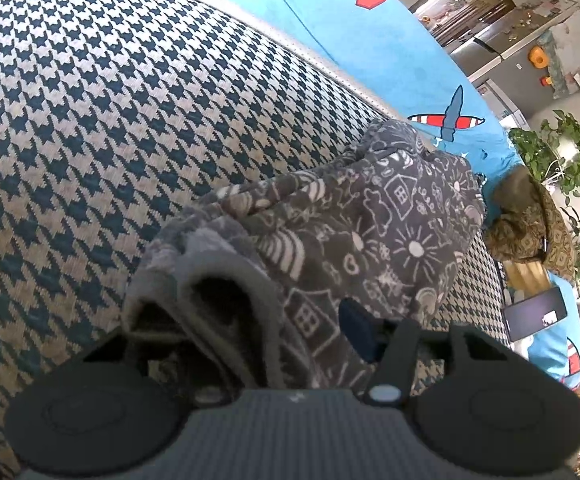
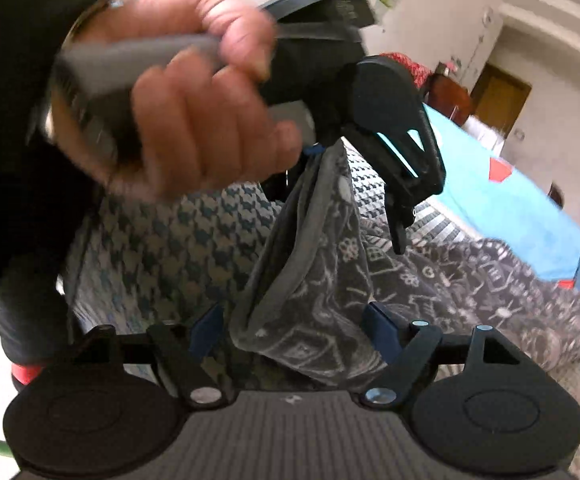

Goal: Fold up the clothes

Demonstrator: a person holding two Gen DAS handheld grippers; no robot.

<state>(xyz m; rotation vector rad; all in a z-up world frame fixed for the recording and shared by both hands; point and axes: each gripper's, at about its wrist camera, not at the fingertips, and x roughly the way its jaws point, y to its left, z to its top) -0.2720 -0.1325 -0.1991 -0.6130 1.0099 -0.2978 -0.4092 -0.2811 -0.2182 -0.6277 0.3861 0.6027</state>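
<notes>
Two grippers are on one garment [image 1: 369, 216], a grey fleece piece with a white doodle print, draped partly raised over a houndstooth cushion [image 1: 110, 120] with a blue sheet [image 1: 389, 52] behind. Handling, as a judgement: light, thick, soft and floppy, not slippery, nothing fragile; it will sag and bunch wherever unsupported, so the bound hem or a corner is the place to grip, not mid-panel. Left gripper [image 1: 250, 336]: cloth fills the space between its fingers, a rolled hem edge sits right at the mouth and only the right blue pad [image 1: 355, 332] shows, the other being buried in fabric. In the right wrist view that gripper hangs above, held by a hand [image 2: 194, 92], with a hem corner pinched at its tip, so it looks clamped on the garment. Right gripper [image 2: 293, 334]: fingers stand fairly wide, a fold of the garment hangs down between the pads [image 2: 381, 330]; whether they actually squeeze it I cannot tell. The rest trails right across the cushion toward the sheet.
</notes>
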